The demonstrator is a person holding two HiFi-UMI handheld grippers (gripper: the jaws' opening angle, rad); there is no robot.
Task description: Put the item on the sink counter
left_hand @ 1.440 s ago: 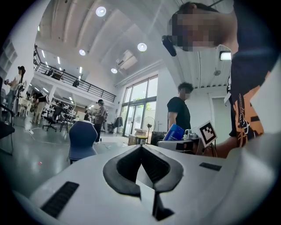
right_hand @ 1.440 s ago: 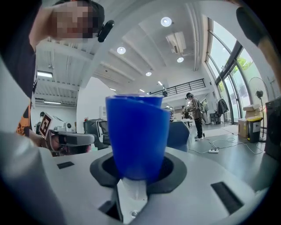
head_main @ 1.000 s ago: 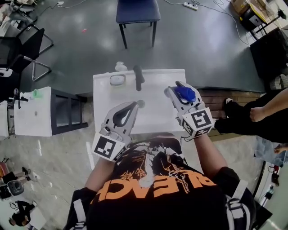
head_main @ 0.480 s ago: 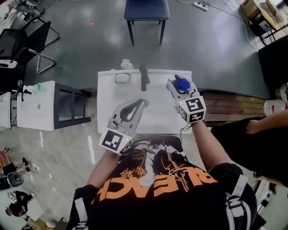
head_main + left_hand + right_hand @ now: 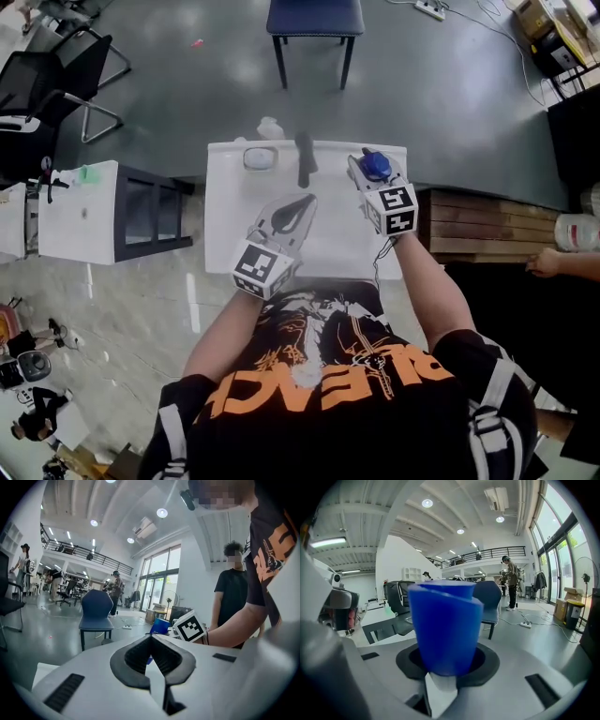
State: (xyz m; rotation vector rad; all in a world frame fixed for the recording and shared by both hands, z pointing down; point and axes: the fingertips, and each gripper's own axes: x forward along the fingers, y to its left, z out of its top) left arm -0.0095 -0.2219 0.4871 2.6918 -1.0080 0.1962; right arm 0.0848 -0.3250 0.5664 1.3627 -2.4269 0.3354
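Observation:
A blue cup stands upright between the jaws of my right gripper, which is shut on it. In the head view the blue cup hangs over the back right part of the white sink counter. My left gripper is over the middle of the counter, its jaws shut with nothing between them. In the left gripper view the blue cup and the right gripper's marker cube show beyond my left gripper.
A dark faucet stands at the back of the counter, with a white dish and a small bottle to its left. A blue chair is beyond. A white-and-black cabinet is at left, wooden boards at right.
Both grippers have moved forward over the counter toward its back edge, the right one still carrying the blue cup. The person at the right has moved mostly out of view.

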